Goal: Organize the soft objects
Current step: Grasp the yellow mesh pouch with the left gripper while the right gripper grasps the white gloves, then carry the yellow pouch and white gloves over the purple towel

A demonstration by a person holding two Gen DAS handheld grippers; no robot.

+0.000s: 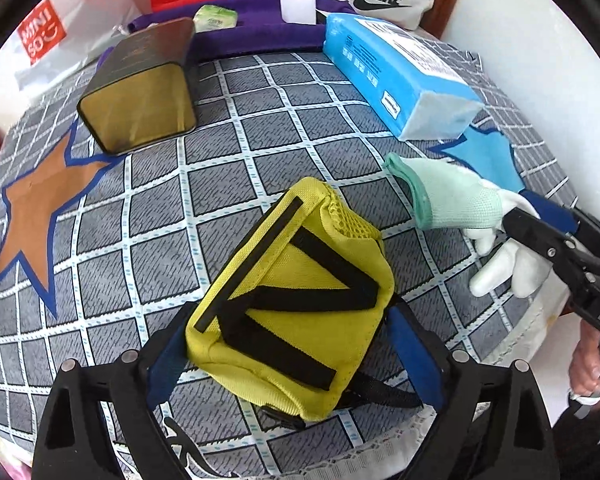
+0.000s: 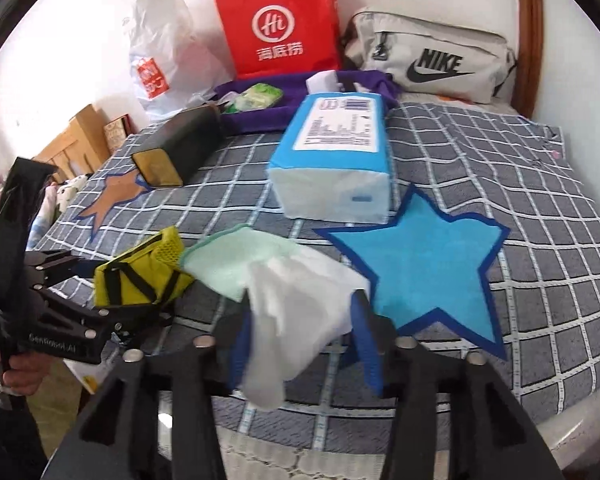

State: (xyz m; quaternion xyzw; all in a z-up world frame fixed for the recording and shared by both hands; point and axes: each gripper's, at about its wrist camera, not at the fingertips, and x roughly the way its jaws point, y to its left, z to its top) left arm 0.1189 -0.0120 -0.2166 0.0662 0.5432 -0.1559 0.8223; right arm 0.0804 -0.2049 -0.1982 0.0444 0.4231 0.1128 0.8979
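A yellow mesh pouch (image 1: pixel 292 280) with black straps lies on the checked grey bed cover (image 1: pixel 220 184). My left gripper (image 1: pixel 290 356) stands open around the pouch's near end, one blue pad on each side. A glove (image 2: pixel 284 280) with a mint-green cuff and white fingers rests just right of the pouch (image 2: pixel 140 276). My right gripper (image 2: pixel 302 340) is open, the glove's white fingers hanging loose between its blue pads. In the left wrist view the right gripper (image 1: pixel 540 220) comes in from the right over the glove (image 1: pixel 460 204).
Farther back lie a blue tissue pack (image 2: pixel 332 160) and a dark tin box (image 2: pixel 176 148) on its side. A purple tray (image 2: pixel 260 116), a red paper bag (image 2: pixel 276 24), a grey Nike bag (image 2: pixel 432 64) and a white plastic bag (image 2: pixel 156 60) line the wall. The bed's edge runs close below the grippers.
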